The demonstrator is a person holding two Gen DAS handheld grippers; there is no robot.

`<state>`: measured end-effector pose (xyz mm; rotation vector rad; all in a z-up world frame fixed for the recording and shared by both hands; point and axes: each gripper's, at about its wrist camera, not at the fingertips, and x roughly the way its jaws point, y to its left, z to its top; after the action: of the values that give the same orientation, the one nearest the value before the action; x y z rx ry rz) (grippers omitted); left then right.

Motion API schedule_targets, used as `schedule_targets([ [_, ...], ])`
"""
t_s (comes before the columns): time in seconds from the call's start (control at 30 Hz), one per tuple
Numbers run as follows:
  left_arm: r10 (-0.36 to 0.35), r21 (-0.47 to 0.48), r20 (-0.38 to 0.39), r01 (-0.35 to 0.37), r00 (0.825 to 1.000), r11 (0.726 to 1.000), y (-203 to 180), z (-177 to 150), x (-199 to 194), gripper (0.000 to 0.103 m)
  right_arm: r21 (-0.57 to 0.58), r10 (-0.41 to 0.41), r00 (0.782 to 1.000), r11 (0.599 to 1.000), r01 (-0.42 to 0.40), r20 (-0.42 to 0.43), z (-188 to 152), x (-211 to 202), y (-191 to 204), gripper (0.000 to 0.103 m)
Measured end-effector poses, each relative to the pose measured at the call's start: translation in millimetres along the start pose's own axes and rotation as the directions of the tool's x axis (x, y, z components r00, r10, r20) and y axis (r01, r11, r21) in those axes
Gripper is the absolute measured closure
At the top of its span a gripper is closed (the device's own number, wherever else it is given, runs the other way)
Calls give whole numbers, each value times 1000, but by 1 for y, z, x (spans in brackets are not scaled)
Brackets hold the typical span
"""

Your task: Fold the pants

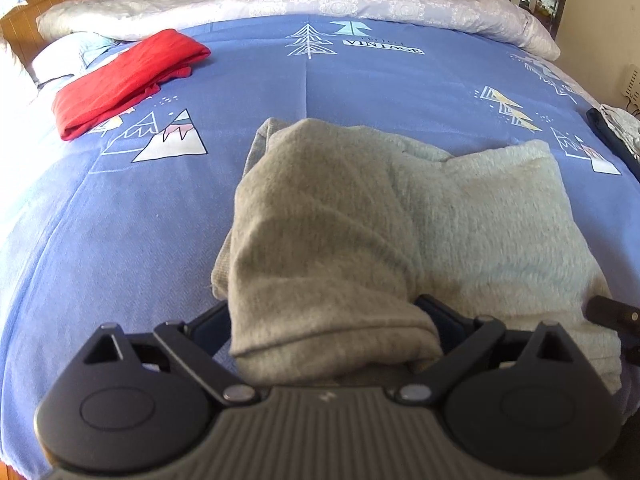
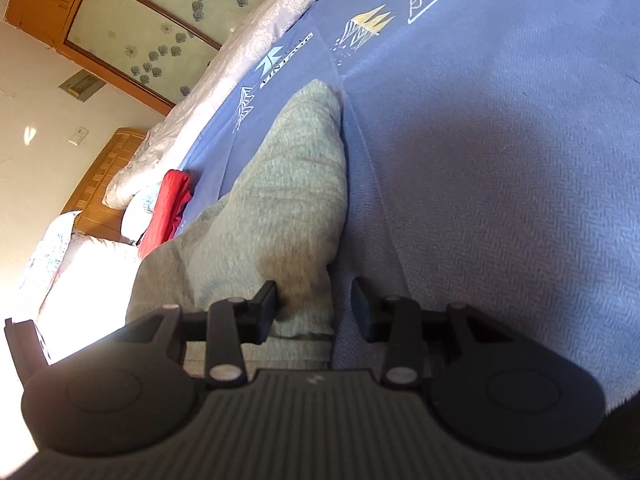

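A thick fold of the grey fleece pants (image 1: 360, 220) is being straddled, unpinched, by the wide-spread left gripper (image 1: 332, 320); the half-open right gripper (image 2: 314, 308) is bracketing its edge loosely. On the blue patterned bedspread (image 1: 140, 220) the released bundle may be springing open.

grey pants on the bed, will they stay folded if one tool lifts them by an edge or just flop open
Probably flop: the grey pants sag in soft rounded folds with no crisp crease. They look thick and fleecy, so likely grippy, not slippery. A push would probably bunch them on the blue bedspread.
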<state>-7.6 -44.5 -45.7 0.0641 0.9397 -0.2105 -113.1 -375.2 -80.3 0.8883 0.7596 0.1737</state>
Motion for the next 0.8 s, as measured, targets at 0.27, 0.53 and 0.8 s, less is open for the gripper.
schedule_targets([
  [0.27,-5,9,1,5,1000,1000,1,0,0,3,5,-17,1000,1000,17,-2,0,-1,2,60],
  [0.53,-19,12,-2,19,1000,1000,4,2,1,3,22,-23,1000,999,24,-14,3,0,1,60],
  [0.8,-29,25,5,29,1000,999,5,1,2,3,22,-35,999,999,35,-12,3,1,3,60],
])
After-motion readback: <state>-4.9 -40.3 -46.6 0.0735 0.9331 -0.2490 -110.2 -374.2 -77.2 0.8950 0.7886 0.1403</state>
